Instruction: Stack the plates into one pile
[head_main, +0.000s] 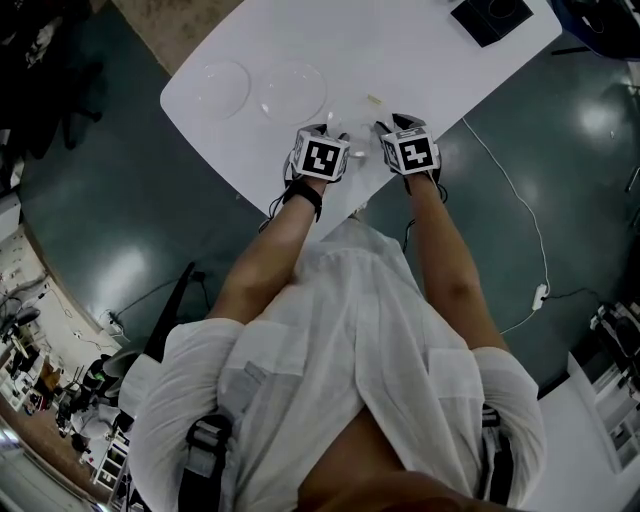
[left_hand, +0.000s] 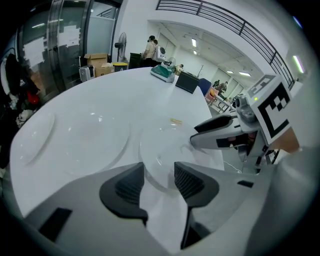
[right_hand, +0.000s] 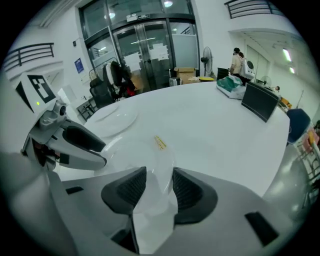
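Clear plate, white bench; two more plates beside.
My left hand-held gripper and right hand-held gripper: both released, plate's rim between jaws.

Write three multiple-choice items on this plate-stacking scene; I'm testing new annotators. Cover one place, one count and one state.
1. The black device lies: A at the white table's far corner; B on the floor; C between the grippers.
2. Clear plates on the table: A one; B three; C six.
3. The jaws of the left gripper and the right gripper stand: A shut, empty; B shut on the device; C apart.

1 A: the head view shows it at the far corner.
2 B: the left gripper view shows three side by side.
3 C: each gripper view shows a gap between its pads.
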